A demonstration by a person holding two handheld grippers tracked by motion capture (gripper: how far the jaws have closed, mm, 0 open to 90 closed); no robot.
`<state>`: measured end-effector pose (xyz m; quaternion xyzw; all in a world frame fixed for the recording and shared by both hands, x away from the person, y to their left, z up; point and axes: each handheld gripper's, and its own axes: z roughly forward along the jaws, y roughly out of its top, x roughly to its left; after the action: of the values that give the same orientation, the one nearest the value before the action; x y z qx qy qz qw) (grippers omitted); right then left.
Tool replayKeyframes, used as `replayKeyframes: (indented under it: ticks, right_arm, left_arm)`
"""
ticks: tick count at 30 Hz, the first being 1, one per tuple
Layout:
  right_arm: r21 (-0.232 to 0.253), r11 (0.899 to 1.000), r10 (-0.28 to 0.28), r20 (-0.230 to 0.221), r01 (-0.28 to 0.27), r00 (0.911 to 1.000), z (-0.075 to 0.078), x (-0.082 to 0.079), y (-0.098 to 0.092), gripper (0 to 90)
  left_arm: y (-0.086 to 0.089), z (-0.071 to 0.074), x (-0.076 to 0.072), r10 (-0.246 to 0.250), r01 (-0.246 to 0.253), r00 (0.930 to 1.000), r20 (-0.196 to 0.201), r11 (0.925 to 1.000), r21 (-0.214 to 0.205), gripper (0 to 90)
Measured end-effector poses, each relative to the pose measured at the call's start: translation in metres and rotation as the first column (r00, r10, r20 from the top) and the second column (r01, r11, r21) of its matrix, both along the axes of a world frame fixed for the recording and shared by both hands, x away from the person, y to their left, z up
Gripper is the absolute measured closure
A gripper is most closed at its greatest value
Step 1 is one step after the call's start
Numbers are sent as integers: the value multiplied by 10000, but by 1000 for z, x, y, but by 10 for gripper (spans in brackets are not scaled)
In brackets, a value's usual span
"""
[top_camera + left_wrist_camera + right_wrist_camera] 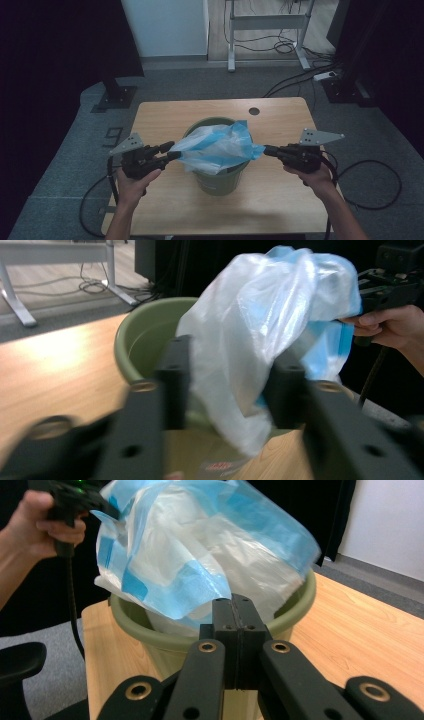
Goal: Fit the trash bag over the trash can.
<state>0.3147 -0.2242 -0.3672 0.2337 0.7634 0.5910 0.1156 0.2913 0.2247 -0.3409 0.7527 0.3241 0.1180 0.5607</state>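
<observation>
- Green plastic bin (220, 180) stands near the middle of a wooden table (165, 112); its lower part is cut off in both gripper views.
- Blue and white plastic bag (220, 147) is draped over the bin's mouth, stretched across it and hiding most of the rim and the inside.
- Left gripper (172, 151), held left of the bin, has its jaws spread with the bag's edge hanging between them. In the blurred left gripper view it is hard to tell whether the pads touch the plastic.
- Right gripper (267, 150), right of the bin, has its jaws pressed together, pinching the bag's right edge; the pinched plastic itself is hidden between the pads.
</observation>
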Motion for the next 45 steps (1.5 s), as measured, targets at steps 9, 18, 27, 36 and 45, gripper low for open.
replayKeyframes:
  ticks: [9, 18, 27, 36, 45]
  right_arm:
    - [-217, 9997, 151, 117, -149, 9998, 6, -3, 4, 892]
    - [-242, 9995, 211, 63, -210, 9998, 7, -1, 3, 891]
    - [-113, 9999, -89, 289, 92, 9995, 9, -6, 1, 633]
    - [435, 9987, 237, 413, -255, 9989, 36, -20, 7, 497]
    - [224, 9997, -59, -5, 59, 10000, 35, -14, 32, 469]
  left_arm:
    - [-23, 30, -2, -194, 151, 9974, 689, 9979, 622, 329]
    - [-53, 39, 25, -835, 760, 9957, 391, 9837, 1630, 429]
    - [-69, 34, 35, -1058, 1034, 9944, 49, 9801, 1695, 889]
    - [-70, 29, 36, -859, 854, 9963, -17, 9883, 1260, 896]
    - [-71, 25, 34, -1058, 1060, 9944, -73, 9876, 1154, 896]
